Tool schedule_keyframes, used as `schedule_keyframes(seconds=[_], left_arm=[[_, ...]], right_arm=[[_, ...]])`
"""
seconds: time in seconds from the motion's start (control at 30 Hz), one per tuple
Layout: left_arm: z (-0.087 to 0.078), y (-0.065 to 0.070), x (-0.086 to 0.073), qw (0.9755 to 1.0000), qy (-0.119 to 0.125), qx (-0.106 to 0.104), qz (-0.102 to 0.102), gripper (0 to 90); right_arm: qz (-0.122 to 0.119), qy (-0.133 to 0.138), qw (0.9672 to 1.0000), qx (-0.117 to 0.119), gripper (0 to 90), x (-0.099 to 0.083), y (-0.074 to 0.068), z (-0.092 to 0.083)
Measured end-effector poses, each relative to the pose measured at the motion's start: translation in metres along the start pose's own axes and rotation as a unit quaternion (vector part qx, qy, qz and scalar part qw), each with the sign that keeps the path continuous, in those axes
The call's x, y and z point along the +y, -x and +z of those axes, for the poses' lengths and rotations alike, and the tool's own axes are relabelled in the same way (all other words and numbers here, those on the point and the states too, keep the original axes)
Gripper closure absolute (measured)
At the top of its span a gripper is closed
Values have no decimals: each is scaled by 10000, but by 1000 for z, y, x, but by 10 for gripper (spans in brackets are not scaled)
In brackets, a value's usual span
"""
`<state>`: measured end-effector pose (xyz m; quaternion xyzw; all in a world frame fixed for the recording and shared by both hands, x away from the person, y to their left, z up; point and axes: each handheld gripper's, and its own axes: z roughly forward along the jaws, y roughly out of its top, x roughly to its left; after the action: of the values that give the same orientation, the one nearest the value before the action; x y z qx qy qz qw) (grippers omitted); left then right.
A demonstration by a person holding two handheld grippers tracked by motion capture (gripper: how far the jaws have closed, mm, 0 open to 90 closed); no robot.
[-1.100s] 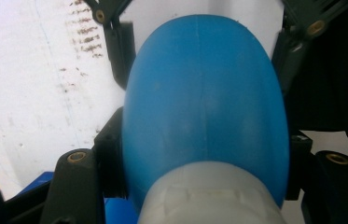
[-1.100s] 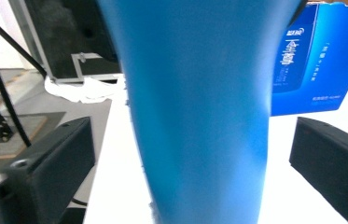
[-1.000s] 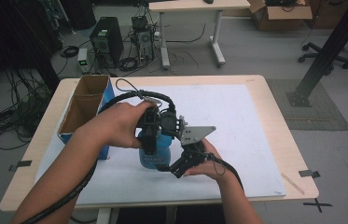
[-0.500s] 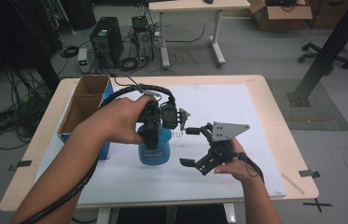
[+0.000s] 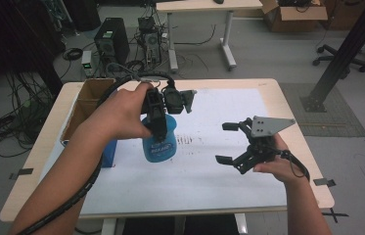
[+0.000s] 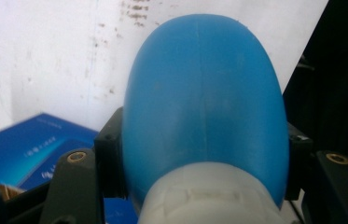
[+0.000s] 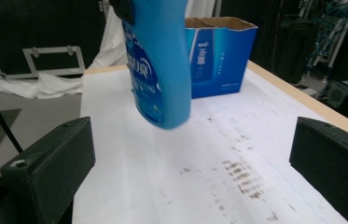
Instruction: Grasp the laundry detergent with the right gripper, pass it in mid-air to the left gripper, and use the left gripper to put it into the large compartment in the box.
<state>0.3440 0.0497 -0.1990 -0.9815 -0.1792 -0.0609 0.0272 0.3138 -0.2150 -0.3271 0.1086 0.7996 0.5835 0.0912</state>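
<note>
- The left gripper (image 5: 159,128) is clamping its jaws on the neck of the blue bottle (image 5: 159,142), just under the pale cap (image 6: 209,198); in the left gripper view the two black jaws are pressing on either side of the blue plastic.
- The blue bottle is hanging clear above the white sheet (image 5: 209,181), base downward and slightly tilted, which suggests it is being carried rather than set down.
- A grip this high on the neck is leaving the body free, probably so the bottle can be lowered upright into something.
- The open cardboard box (image 5: 88,105), blue on its outer sides, is standing just to the left of the blue bottle, and looks like the likely destination.
- The right gripper (image 5: 229,143) is being held well to the right of the blue bottle, jaws wide apart with nothing between them, seemingly keeping out of the way.
- The blue bottle is showing a smooth, rounded, opaque body with a printed label (image 7: 141,70) on its front.
</note>
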Motion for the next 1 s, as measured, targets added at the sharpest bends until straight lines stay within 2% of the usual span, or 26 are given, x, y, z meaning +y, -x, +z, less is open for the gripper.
schedule_keyframes(seconds=[0.03, 0.07, 0.1, 0.13, 0.17, 0.23, 0.5, 0.63, 0.67, 0.8, 0.93, 0.97, 1.0], left_arm=[[-2, -2, -1, 9999, -12, -26, -146, 382], [-2, -2, -1, 9999, -12, -26, -146, 382], [-8, -6, -3, 9994, 11, -20, -350, 382], [-8, -6, -3, 9994, 11, -20, -350, 382], [-15, -10, -5, 9985, 38, 1, -542, 382], [-21, -13, -7, 9977, 20, 24, -682, 382], [-47, -31, -20, 9913, -22, 76, -1313, 382], [-57, -40, -29, 9863, -58, 78, -1647, 381], [-61, -44, -32, 9841, -35, 60, -1776, 382], [-69, -54, -43, 9795, 4, 29, -2014, 382], [-78, -67, -56, 9732, -35, 30, -2301, 382], [-80, -69, -59, 9703, -4, 29, -2419, 382], [-82, -73, -63, 9695, -8, 17, -2449, 382]], right_arm=[[0, -30, 10000, -34, 1, 2, 2, -4], [-6, -60, 10000, -58, 1, 3, 3, -7], [-14, -82, 9999, -78, 1, 4, 4, -10], [-14, -82, 9999, -78, 1, 4, 4, -10], [-21, -119, 9999, -115, 1, 6, 6, -16], [-18, -157, 9998, -141, 1, 7, 9, -20], [-50, -301, 9993, -234, 1, 15, 19, -33], [-65, -442, 9987, -243, 2, 19, 24, -38], [-86, -479, 9985, -247, 2, 20, 26, -39], [-126, -788, 9965, -262, 4, 25, 32, -41], [-359, -1317, 9905, -185, 7, 32, 38, -42], [-373, -1422, 9890, -154, 7, 34, 39, -43], [-395, -1520, 9875, -147, 8, 37, 40, -44]])
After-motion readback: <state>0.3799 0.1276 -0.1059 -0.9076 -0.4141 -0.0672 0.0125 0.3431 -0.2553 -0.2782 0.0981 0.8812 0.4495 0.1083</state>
